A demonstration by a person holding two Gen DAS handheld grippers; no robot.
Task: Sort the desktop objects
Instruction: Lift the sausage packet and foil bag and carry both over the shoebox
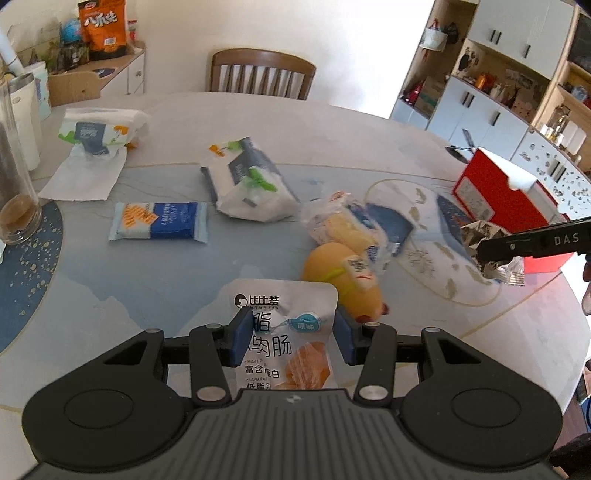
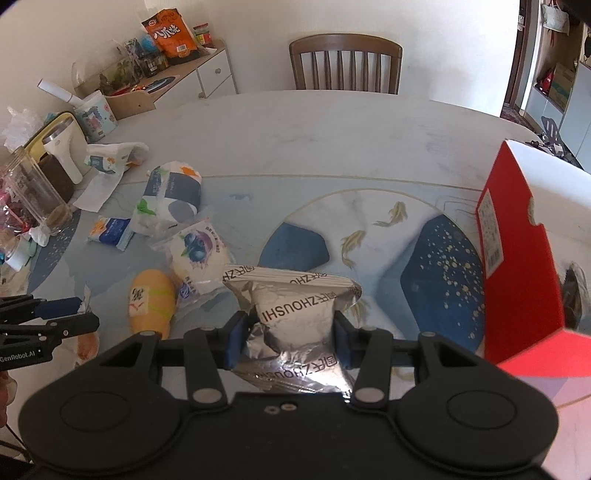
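Observation:
My left gripper (image 1: pixel 290 334) is shut on a white sausage packet (image 1: pixel 286 336) with an orange picture, held above the table near its front edge. My right gripper (image 2: pixel 288 338) is shut on a crinkled silver foil packet (image 2: pixel 295 314); it also shows in the left wrist view (image 1: pixel 491 243), close to the open red box (image 1: pixel 506 192) (image 2: pixel 524 251). On the table lie a yellow toy (image 1: pixel 343 280) (image 2: pixel 151 302), a blueberry bread bag (image 2: pixel 199 251), a blue wafer packet (image 1: pixel 159 221) and tissue packs (image 1: pixel 251 181).
A glass jar (image 1: pixel 14 177) stands at the left on a blue mat. An opened tissue pack with a loose sheet (image 1: pixel 96 147) lies at the back left. A wooden chair (image 1: pixel 262 75) stands behind the table. A sideboard with snacks (image 1: pixel 103 33) is at the far left.

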